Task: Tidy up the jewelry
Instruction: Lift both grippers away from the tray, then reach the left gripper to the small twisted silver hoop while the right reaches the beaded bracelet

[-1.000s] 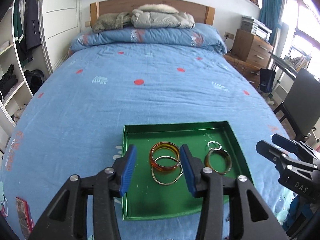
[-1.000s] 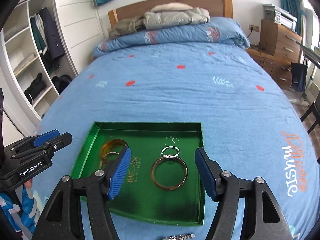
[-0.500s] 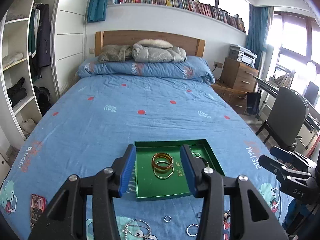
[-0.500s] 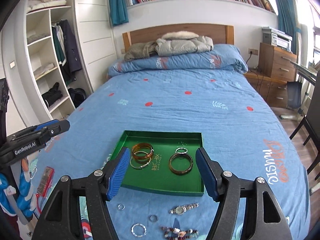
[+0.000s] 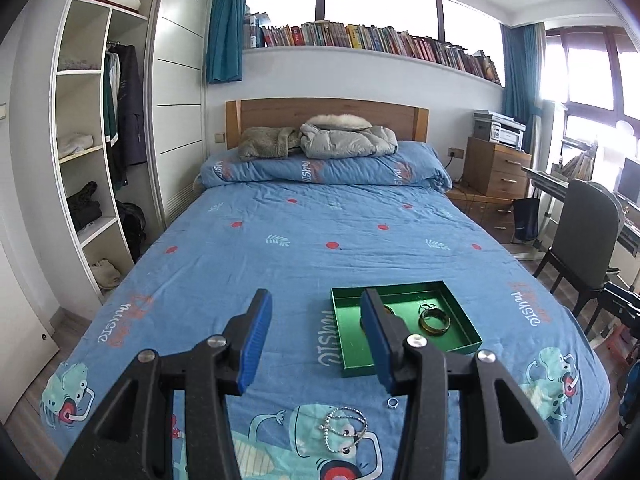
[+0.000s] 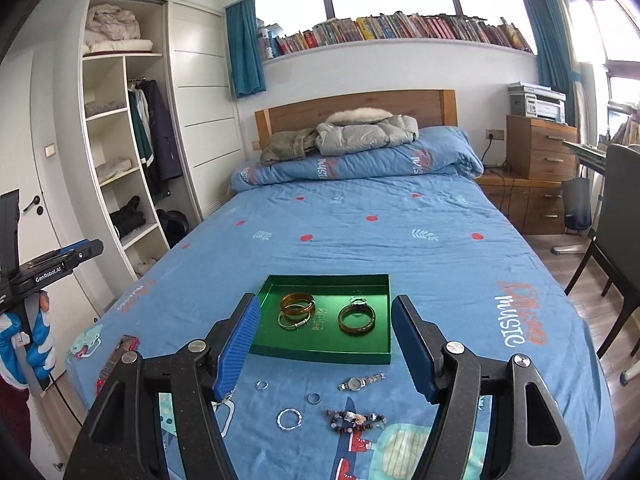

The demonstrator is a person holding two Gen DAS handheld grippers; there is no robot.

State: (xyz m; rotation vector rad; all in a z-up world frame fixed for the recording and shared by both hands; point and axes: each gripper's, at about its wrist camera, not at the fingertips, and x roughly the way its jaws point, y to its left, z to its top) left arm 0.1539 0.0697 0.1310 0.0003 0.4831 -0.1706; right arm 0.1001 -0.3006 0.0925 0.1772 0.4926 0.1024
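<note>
Both the left gripper (image 5: 316, 338) and the right gripper (image 6: 326, 346) are hanging half open and empty above the bed, so the right one is best lowering squarely over the watch (image 6: 361, 381) lying just before the green tray (image 6: 320, 351).

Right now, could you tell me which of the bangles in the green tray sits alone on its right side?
The dark brown bangle in the green tray, with a small silver ring touching its far edge. The amber bangle and the thin gold one overlap on the left.
</note>
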